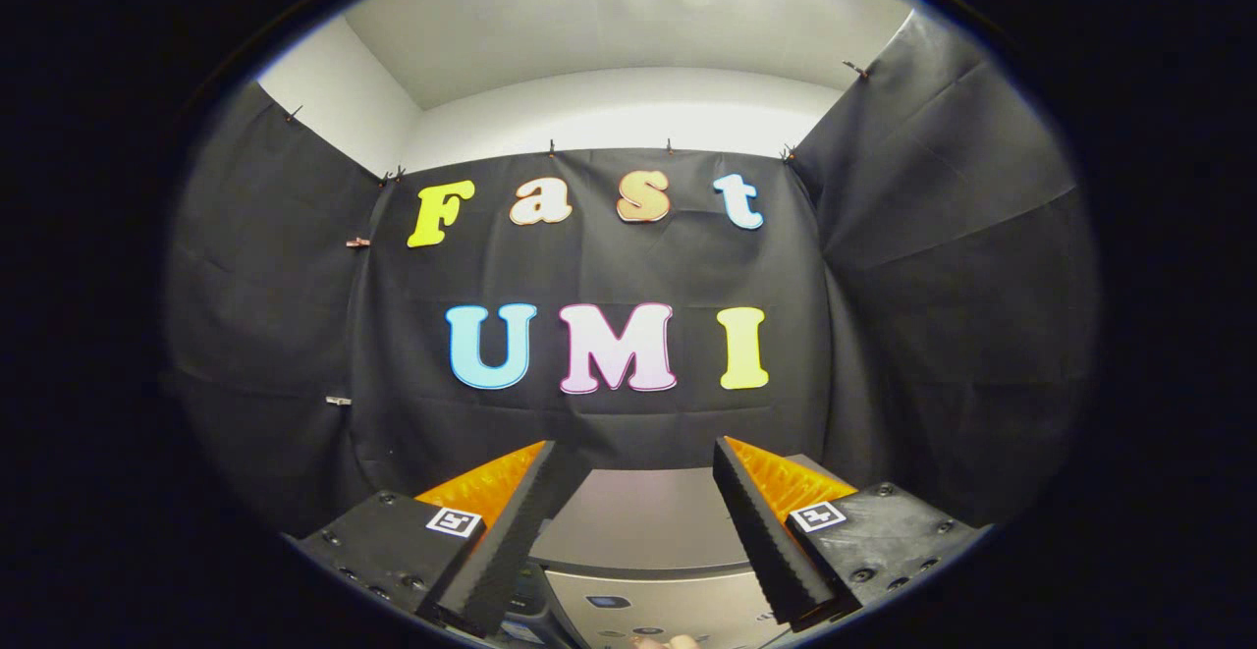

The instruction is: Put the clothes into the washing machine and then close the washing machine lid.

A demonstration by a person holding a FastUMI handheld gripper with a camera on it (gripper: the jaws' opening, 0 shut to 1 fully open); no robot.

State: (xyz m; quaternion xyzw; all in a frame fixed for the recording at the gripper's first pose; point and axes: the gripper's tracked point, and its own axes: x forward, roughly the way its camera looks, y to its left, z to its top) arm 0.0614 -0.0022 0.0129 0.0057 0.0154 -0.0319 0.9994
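My gripper (643,458) is held up high and looks at the booth's black cloth wall. Its two fingers (516,531) stand wide apart with nothing between them, so it is open. Below and between the fingers lies the top of the washing machine (638,521), a pale grey flat surface. At its near edge is a control panel (628,610) with small buttons. Whether the lid is up or down cannot be told from here. A bit of something pale shows just below the panel, too small to tell what it is.
Black cloth walls (933,286) close the booth at the back and on both sides, just beyond the machine. Above them are a white wall and ceiling (609,40) with a bright light.
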